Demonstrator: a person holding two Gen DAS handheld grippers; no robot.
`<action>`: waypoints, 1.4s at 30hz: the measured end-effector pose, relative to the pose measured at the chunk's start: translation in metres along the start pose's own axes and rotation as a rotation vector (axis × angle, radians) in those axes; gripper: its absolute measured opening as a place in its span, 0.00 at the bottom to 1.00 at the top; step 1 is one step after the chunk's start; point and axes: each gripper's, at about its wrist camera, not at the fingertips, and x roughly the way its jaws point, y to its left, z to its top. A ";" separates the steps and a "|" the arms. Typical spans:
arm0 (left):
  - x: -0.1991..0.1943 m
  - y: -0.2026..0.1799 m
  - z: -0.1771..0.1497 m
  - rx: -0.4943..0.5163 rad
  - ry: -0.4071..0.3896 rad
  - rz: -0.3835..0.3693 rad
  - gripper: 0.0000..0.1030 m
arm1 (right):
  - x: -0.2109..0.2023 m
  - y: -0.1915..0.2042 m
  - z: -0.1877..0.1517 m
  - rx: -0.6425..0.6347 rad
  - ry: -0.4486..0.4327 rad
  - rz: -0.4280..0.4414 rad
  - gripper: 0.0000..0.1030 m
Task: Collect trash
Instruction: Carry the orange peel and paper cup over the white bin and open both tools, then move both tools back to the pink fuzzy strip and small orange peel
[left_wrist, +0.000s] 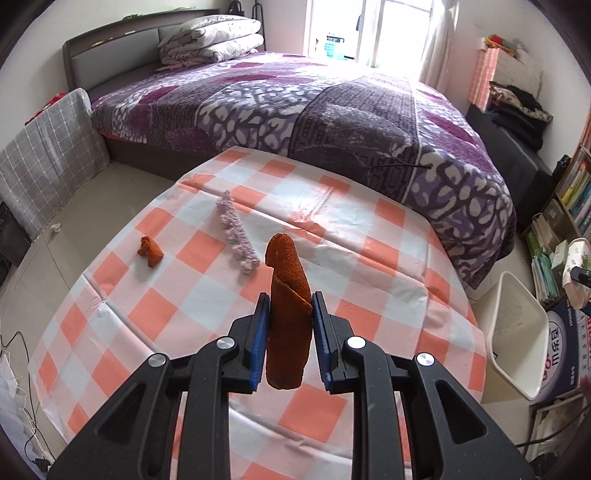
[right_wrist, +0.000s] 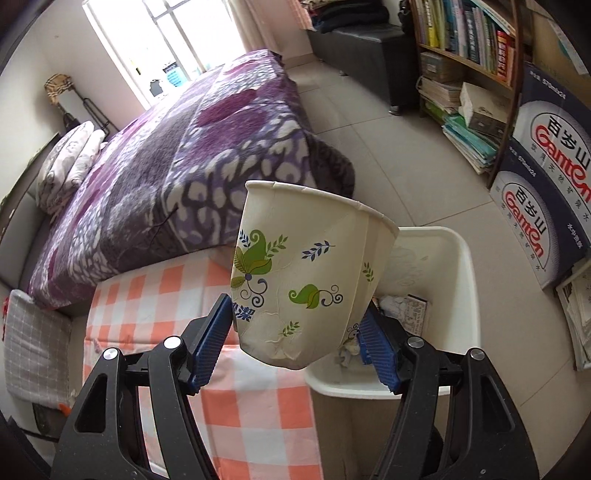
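Left wrist view has the left gripper (left_wrist: 290, 314) clenched on an orange peel strip (left_wrist: 286, 314) above the checked table (left_wrist: 388, 295), with a smaller orange scrap (left_wrist: 150, 252) and a lilac crocheted strip (left_wrist: 236, 232) beyond it, uncollected. Right wrist view shows the right gripper (right_wrist: 295, 343) grasping a crumpled paper cup (right_wrist: 303, 280) by the white bin (right_wrist: 463, 295), which holds some litter; I judge the job roughly midway.
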 end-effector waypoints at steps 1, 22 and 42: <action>-0.001 -0.007 -0.001 0.005 -0.003 -0.008 0.23 | 0.001 -0.007 0.003 0.013 0.005 -0.013 0.65; 0.019 -0.239 -0.012 0.172 0.143 -0.311 0.23 | -0.008 -0.114 0.049 0.314 0.018 0.070 0.86; 0.050 -0.246 -0.005 0.181 0.215 -0.292 0.57 | 0.011 -0.104 0.047 0.342 0.078 0.129 0.86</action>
